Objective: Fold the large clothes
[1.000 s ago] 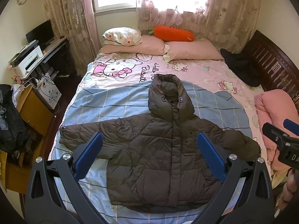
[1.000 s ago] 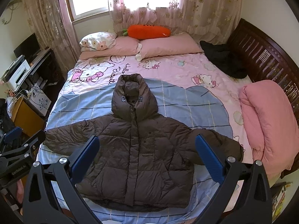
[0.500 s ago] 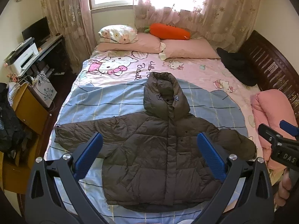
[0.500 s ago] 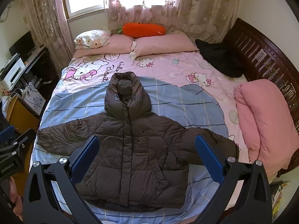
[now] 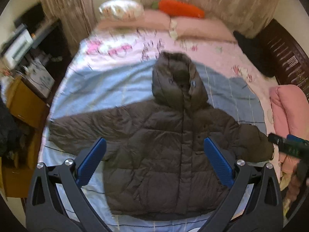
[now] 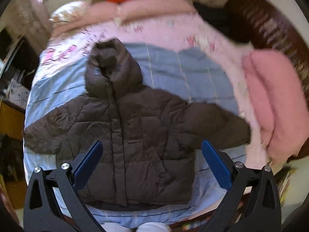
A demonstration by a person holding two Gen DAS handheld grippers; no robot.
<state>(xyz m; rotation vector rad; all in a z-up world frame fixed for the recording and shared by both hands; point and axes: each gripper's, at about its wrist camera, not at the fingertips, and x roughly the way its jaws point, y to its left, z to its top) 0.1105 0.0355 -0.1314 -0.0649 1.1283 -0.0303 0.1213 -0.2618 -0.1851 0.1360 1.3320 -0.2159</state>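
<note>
A dark brown hooded puffer jacket lies flat and face up on the bed, sleeves spread to both sides, hood pointing to the pillows. It also shows in the right wrist view. My left gripper is open and empty, held above the jacket's lower half. My right gripper is open and empty, above the jacket's hem. The right gripper's tip shows at the right edge of the left wrist view, beside the right sleeve cuff.
The bed has a blue and pink sheet, pink pillows and an orange carrot cushion. A folded pink quilt lies on the bed's right side, a dark garment beyond it. A desk with a printer stands left.
Both grippers have moved forward and lower over the bed, so the jacket looks larger. Both views are now blurred by motion. The jacket has not moved.
</note>
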